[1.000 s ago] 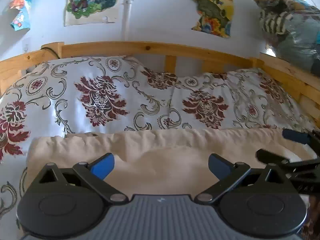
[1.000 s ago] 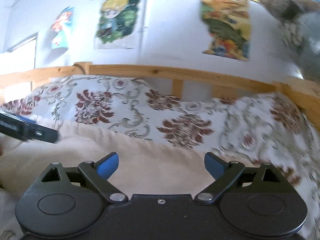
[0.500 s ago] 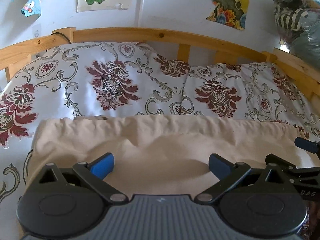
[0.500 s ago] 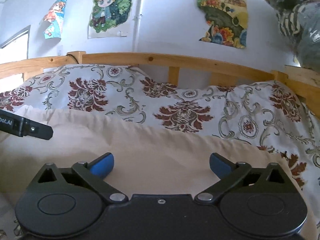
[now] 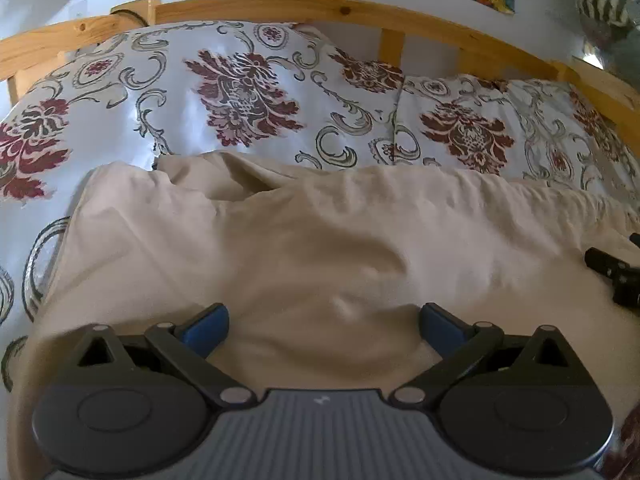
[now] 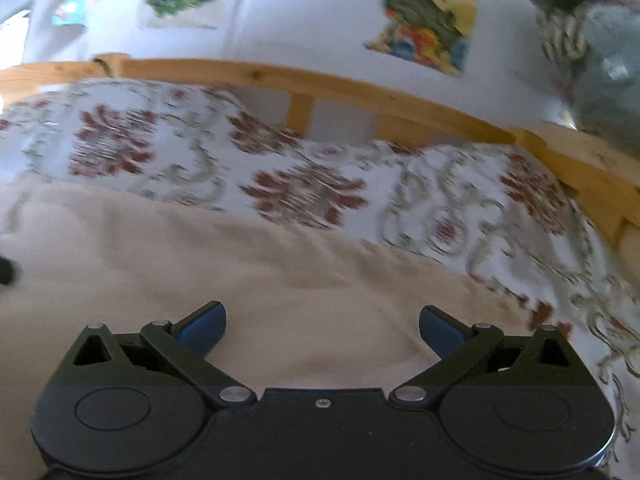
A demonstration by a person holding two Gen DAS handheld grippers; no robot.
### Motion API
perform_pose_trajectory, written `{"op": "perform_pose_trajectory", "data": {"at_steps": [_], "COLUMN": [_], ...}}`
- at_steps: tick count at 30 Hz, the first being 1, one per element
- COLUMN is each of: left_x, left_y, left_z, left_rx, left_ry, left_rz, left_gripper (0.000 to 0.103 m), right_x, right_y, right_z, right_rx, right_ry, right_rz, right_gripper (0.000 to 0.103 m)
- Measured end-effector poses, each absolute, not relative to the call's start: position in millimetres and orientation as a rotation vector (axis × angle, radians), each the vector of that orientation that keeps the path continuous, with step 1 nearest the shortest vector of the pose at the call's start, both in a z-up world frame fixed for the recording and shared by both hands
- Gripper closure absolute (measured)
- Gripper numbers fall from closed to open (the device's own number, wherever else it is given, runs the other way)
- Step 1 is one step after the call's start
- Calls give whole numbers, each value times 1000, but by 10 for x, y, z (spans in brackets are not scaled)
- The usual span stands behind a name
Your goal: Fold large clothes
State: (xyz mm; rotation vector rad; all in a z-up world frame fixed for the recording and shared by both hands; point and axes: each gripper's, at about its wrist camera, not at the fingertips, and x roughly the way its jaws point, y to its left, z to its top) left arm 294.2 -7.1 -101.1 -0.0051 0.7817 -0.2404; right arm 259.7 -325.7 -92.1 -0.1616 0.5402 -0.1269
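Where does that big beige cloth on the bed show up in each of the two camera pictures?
Left wrist view: the beige cloth fills the middle and lower part, rumpled at its far left corner, under the open fingers.
Right wrist view: the beige cloth covers the lower left and centre, blurred.
Shared landmark: the wooden bed rail behind the flowered bedding.

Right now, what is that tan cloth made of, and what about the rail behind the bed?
The tan cloth looks like soft woven fabric, maybe cotton: matte, with gentle creases and no shine. The rail looks like light wood, probably pine, smooth and perhaps varnished: you can see knots and grain.
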Motion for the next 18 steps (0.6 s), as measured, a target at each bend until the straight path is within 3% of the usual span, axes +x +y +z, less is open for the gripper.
{"op": "perform_pose_trajectory", "data": {"at_steps": [5,11,14,18], "left_x": [2976,2899,2793,2722], "left_y": [-64,63,311,580], "left_z": [-1105,-966,-842,-827], "left_rx": [14,-31,-106,-104], "left_ry": [777,763,702,649], "left_rz": [-267,-258,-215,-84], "left_gripper": [0,1,1,1], "right_x": [2679,2604,2538,2756], "right_y": [-3589,-3689,-3733,-3810], "right_z": [-1155,-1007,-794,-800], "right_rx": [12,91,109,18], "right_ry": [602,605,506,529], "right_rz": [-95,-98,-175,-251], "right_gripper": [1,1,1,1]}}
